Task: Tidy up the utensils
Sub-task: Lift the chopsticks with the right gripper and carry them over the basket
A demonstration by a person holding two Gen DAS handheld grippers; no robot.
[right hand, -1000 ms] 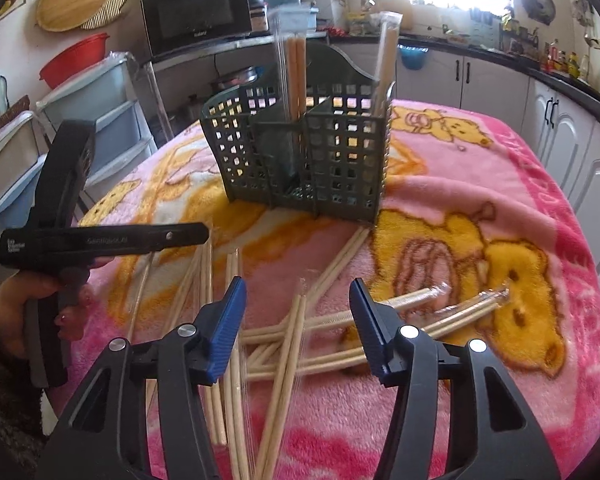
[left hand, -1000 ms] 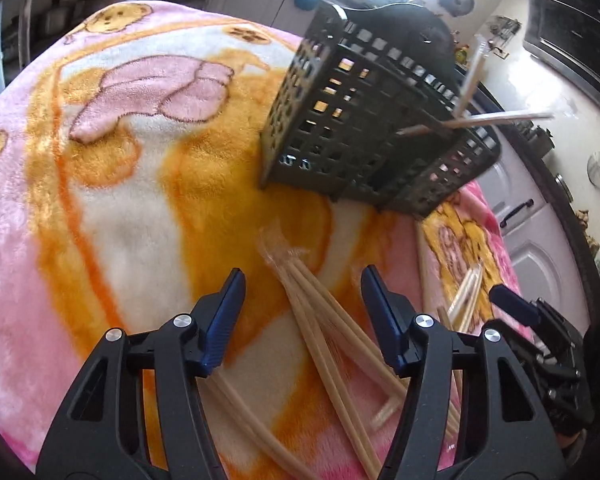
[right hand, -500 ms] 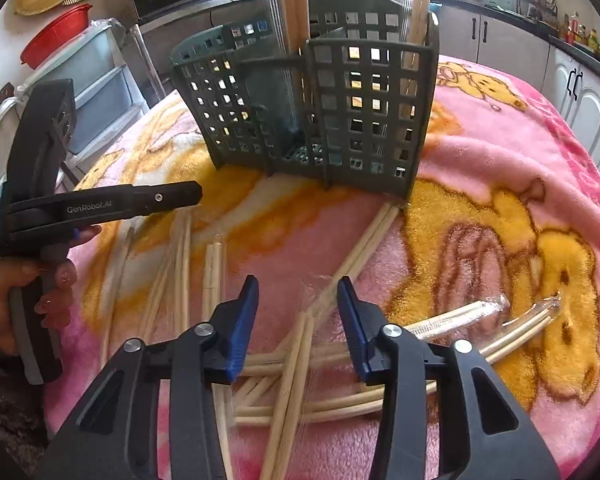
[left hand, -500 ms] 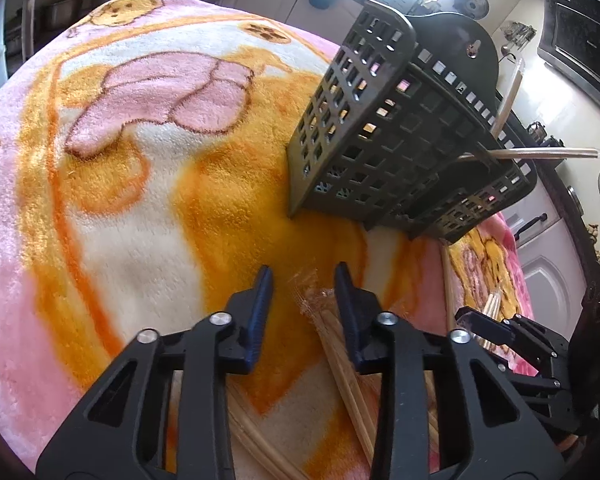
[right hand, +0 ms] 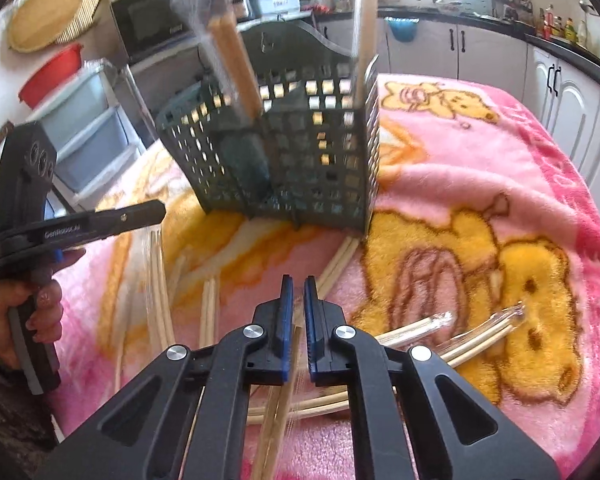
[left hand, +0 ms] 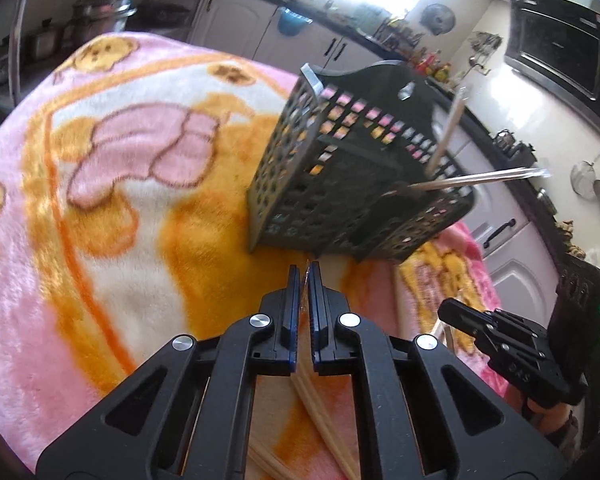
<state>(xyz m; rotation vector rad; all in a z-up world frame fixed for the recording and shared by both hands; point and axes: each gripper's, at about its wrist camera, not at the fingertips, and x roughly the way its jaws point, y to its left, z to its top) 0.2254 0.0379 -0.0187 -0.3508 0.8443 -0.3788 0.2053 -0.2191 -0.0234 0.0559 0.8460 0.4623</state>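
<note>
Wooden chopsticks (right hand: 278, 412) are sitting clamped in the right gripper (right hand: 295, 292); the left gripper (left hand: 305, 280) is pinching a clear wrapper (left hand: 303, 296). Only the right view is showing the hand (right hand: 24, 320) and the scattered pairs before the basket (right hand: 300, 152).

Your basket (right hand: 296, 160) smeared by motion blur; chopstick wrapper (left hand: 305, 280) in left pinch barely visible; lower chopsticks (right hand: 278, 420) hidden under jaws.

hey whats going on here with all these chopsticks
A person holds a gripper in each hand over a pink blanket strewn with wrapped chopsticks. The left gripper and the right gripper have both just closed, each pinching a wrapped pair of chopsticks by its plastic sleeve. A dark slotted basket stands ahead with a few pairs already standing in it. Most pairs still lie loose on the blanket.
</note>
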